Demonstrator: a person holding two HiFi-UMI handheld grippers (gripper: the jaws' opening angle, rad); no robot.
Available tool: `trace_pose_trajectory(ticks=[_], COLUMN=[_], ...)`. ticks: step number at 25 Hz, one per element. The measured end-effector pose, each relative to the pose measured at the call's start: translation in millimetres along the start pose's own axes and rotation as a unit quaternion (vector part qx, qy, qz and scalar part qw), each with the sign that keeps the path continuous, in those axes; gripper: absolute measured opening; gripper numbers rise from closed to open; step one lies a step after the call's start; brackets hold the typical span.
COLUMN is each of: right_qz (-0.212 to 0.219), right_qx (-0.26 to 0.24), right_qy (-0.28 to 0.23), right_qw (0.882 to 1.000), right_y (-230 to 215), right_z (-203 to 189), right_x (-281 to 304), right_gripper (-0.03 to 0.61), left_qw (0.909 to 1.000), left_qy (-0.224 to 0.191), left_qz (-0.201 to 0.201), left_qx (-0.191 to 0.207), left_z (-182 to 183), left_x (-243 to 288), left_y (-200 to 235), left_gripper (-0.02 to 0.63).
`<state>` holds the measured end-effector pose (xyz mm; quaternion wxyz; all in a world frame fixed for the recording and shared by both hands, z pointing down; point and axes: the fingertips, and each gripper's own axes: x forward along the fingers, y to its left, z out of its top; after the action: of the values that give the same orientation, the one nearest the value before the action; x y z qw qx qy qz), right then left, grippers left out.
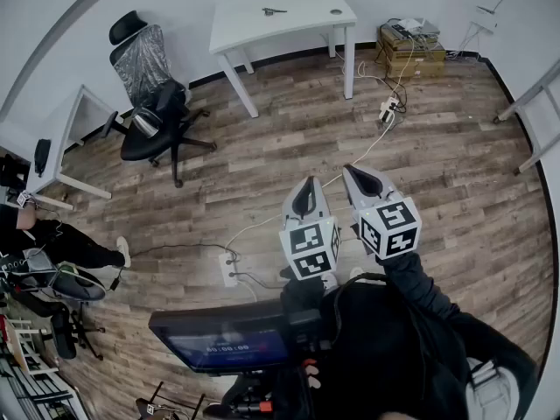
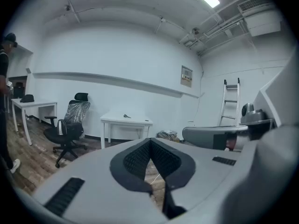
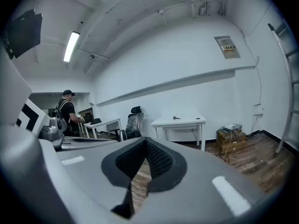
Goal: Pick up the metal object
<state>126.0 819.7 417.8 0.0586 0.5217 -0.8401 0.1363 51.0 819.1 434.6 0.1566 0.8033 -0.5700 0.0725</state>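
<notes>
A small dark metal object (image 1: 273, 11) lies on the white table (image 1: 297, 24) at the far wall, well away from both grippers. It also shows as a small speck on that table in the left gripper view (image 2: 126, 116) and the right gripper view (image 3: 176, 117). My left gripper (image 1: 304, 199) and right gripper (image 1: 366, 182) are held side by side above the wooden floor, pointing toward the table. Both are shut with nothing between the pads (image 2: 140, 157) (image 3: 156, 160).
A black office chair (image 1: 153, 103) stands left of the table. Cardboard boxes (image 1: 409, 46) and a power strip (image 1: 387, 108) with cables lie to its right. A ladder (image 1: 529, 112) leans at the far right. A second white desk (image 1: 61, 147) and a person (image 1: 52, 243) are at the left.
</notes>
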Motion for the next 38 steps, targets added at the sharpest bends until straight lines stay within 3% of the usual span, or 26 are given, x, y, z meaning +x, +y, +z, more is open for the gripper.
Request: trace_pose_trajectory(ticks=[18,25,32,38], right_qz=[0.004,0.008,-0.004,0.01], right_qx=[-0.001,-0.002,0.013,0.015], right_qy=[-0.002,-0.017,-0.025,-0.021], right_qw=[1.0,1.0,1.0,1.0], right_y=[8.3,11.4,0.1,-31.7], right_z=[-6.0,5.6,4.2,6.7], right_x=[10.2,28.3,45.9,97.5], right_gripper=[0.002,0.002,0.002,0.002], left_qw=[1.0,0.9994,0.9998,0.9994], left_qy=[0.001,-0.022,-0.008,-0.01], left_qz=[-0.004,-0.01,0.014,0.028], left_qx=[0.004,0.025,-0.007,-0.015], left_z=[-1.4,20.0,3.3,10.6], left_x=[1.2,5.5,19.1,71.5], left_y=[11.2,29.5,55.9,75.9], left_gripper=[0.0,0.0,0.0,0.0])
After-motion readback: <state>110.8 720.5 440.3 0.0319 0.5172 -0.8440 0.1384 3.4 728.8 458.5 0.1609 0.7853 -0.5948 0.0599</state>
